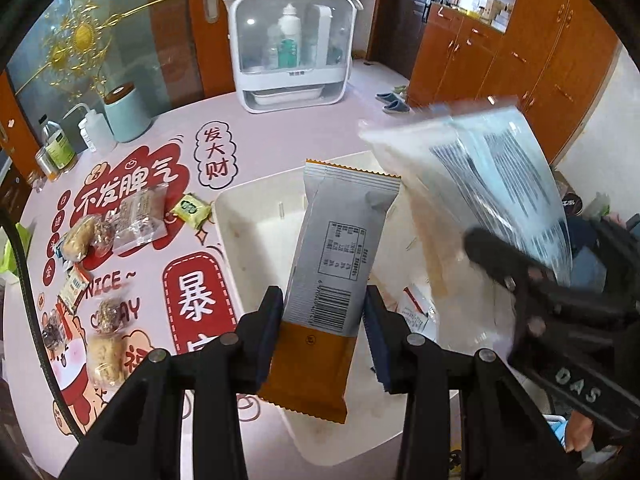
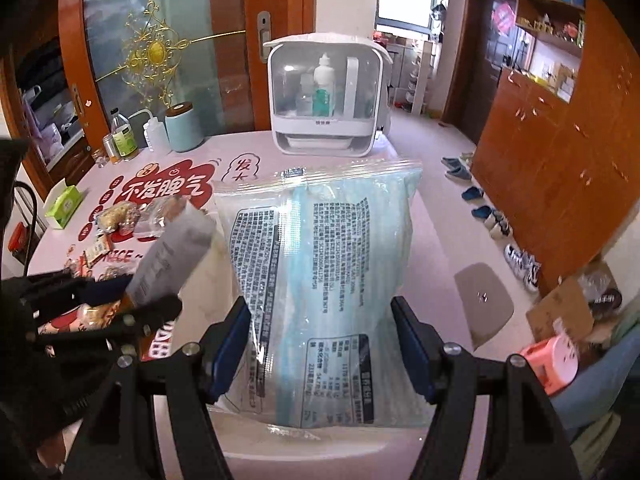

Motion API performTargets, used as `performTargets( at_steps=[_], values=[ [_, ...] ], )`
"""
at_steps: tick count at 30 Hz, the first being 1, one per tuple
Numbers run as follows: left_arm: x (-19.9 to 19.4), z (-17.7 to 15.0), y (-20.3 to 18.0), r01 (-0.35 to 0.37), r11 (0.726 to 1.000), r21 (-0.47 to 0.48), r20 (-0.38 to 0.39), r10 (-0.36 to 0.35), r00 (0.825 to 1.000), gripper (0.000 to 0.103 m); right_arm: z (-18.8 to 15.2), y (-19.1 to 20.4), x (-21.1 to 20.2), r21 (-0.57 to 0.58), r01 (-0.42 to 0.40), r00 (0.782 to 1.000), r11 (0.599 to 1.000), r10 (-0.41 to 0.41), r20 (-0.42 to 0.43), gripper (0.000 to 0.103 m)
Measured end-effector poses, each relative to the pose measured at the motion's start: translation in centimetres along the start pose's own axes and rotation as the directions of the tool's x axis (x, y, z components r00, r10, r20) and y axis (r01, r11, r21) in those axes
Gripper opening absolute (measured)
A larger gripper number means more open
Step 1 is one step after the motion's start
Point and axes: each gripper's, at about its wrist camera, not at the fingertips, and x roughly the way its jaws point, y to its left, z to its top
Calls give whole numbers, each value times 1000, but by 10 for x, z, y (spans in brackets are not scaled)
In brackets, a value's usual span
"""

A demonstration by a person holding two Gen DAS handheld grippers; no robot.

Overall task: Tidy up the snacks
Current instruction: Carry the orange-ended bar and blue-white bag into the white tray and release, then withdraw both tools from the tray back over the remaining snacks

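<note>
My left gripper (image 1: 324,332) is shut on a long silver and orange snack bar (image 1: 336,264), held upright over the white bin (image 1: 248,216). The same bar (image 2: 172,260) shows at the left of the right wrist view. My right gripper (image 2: 322,344) is shut on a large clear zip bag of pale blue items (image 2: 324,280) with black print, also above the bin. In the left wrist view that bag (image 1: 480,184) hangs blurred at the right, over the bin, with the right gripper's black frame below it. A small white packet (image 1: 416,304) lies inside the bin.
Several loose snacks (image 1: 120,224) and a green packet (image 1: 192,210) lie on the pink printed tablecloth (image 1: 280,132) left of the bin. A white lidded organiser (image 1: 292,48), a teal canister (image 1: 126,114) and bottles (image 1: 56,148) stand at the back. Wooden cabinets (image 2: 560,160) and shoes line the right.
</note>
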Motion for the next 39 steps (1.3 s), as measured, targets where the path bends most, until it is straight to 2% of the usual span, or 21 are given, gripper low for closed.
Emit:
performTargets(
  at_steps=[6, 8, 9, 11, 13, 14, 16, 28, 39],
  values=[
    [9, 4, -16, -7, 1000, 30, -15, 7, 1000, 42, 21, -11, 23, -24, -16, 1000, 1000, 16, 5, 70],
    [8, 3, -18, -12, 999, 34, -11, 12, 1000, 45, 27, -15, 31, -22, -36, 999, 999, 36, -4, 71],
    [8, 2, -19, -14, 999, 40, -12, 15, 1000, 51, 28, -16, 33, -18, -44, 999, 999, 44, -9, 72],
    [6, 0, -20, -41, 998, 53, -1, 41, 999, 81, 32, -19, 39, -8, -60, 998, 998, 60, -10, 72],
    [3, -1, -18, -62, 996, 61, 24, 61, 998, 90, 34, -19, 39, -1, -53, 999, 999, 53, 6, 75],
    [0, -2, -16, -72, 995, 61, 37, 70, 997, 90, 35, -19, 39, 3, -48, 999, 999, 48, 17, 82],
    [-1, -3, -12, -82, 995, 56, 36, 80, 996, 90, 38, -19, 38, 9, -42, 999, 999, 42, 33, 88],
    [-15, -15, 18, -105, 994, -23, 27, 106, 994, 90, 31, -2, 34, -13, -72, 997, 997, 72, 10, 88],
    [-34, -37, 40, -114, 993, -32, 33, 115, 993, 90, 6, 22, 26, -2, -84, 996, 997, 83, -33, 88]
  ],
)
